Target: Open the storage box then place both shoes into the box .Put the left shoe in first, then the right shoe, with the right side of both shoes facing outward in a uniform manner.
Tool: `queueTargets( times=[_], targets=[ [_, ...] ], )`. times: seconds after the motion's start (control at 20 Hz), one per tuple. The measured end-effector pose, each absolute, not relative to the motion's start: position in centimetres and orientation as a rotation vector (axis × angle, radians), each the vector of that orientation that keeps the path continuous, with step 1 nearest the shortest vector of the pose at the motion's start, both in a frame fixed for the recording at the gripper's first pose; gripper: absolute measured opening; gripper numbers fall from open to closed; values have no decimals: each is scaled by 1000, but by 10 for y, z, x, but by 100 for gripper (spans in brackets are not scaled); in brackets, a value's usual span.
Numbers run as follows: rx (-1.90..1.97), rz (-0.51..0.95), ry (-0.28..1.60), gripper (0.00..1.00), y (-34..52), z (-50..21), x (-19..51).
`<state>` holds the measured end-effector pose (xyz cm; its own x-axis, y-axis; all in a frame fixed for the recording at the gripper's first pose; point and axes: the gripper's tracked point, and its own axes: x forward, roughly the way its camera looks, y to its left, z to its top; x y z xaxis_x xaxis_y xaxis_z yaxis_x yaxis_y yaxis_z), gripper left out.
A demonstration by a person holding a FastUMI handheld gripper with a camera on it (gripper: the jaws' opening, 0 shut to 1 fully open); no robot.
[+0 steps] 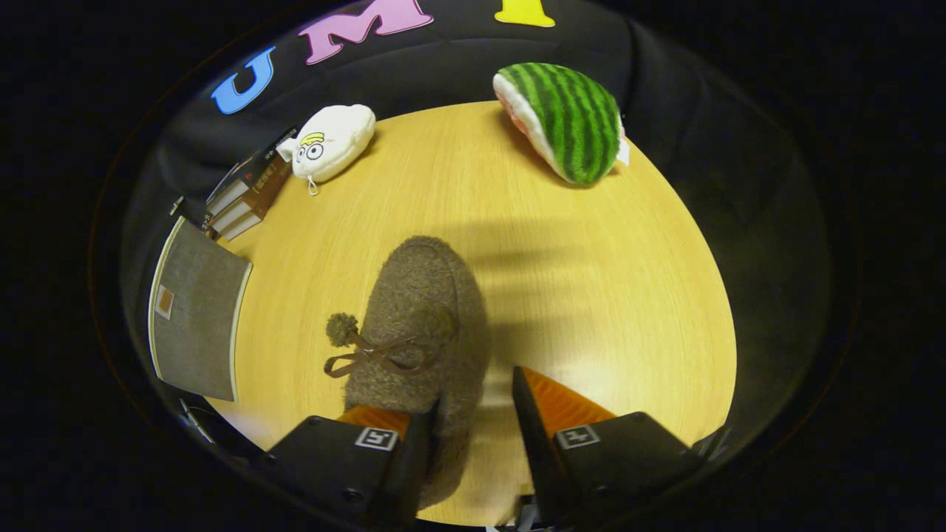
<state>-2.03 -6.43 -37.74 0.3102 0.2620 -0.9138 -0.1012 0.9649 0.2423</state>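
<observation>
A brown fuzzy shoe with a pom-pom and a thin ribbon bow lies on the wooden table, toe pointing away from me. Its heel end reaches back between my fingers. My gripper is open. The left finger sits over the shoe's heel part, touching or just above it. The right finger stands clear of the shoe, with a strip of bare table between them. The grey fabric storage box with a small tan tag stands at the table's left edge, lid down as far as I can tell.
A white plush pouch with cartoon eyes lies at the far left beside a stack of books. A watermelon-slice plush rests at the far right. Black cloth walls surround the table.
</observation>
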Motion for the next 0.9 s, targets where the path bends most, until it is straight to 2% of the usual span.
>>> queueTargets(
  times=[0.05, 0.15, 0.3, 0.35, 0.4, 0.65, 0.9],
  targets=[
    [134, 243, 1233, 44, -62, -378, -20],
    [127, 233, 1238, 32, -61, -377, -20],
    [136, 218, 1226, 21, -65, -377, -19],
    [128, 220, 1219, 10, -66, -377, -16],
    [119, 237, 1218, 6, -62, -379, -17],
    [167, 234, 1216, 5, -55, -357, -24],
    [294, 255, 1147, 5, -23, -290, -18]
  ],
)
